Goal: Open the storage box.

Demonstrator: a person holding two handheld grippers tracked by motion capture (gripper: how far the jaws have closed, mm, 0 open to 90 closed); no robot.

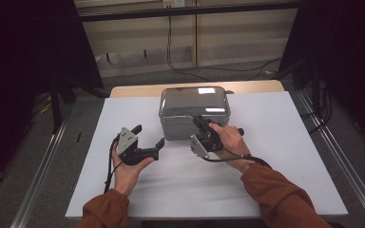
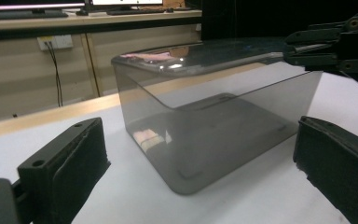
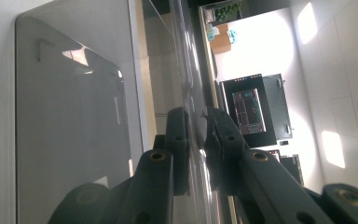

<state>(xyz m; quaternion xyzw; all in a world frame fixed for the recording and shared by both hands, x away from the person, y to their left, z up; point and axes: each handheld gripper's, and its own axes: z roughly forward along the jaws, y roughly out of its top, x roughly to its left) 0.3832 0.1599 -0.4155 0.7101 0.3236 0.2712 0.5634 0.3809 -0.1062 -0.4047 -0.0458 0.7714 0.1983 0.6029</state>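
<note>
A smoky translucent box with a clear lid stands at the back middle of the white table. My right gripper is turned on its side at the box's front rim, shut on the lid's edge. In the right gripper view the jaws pinch the thin lid edge, with the box wall to the left. My left gripper is open, held just off the box's front left corner. The left gripper view shows its spread jaws framing the box and the right gripper at the rim.
The table's wooden back edge runs behind the box. Metal rails flank the table on both sides. Black cables lie on the floor beyond, and dark curtains hang left and right.
</note>
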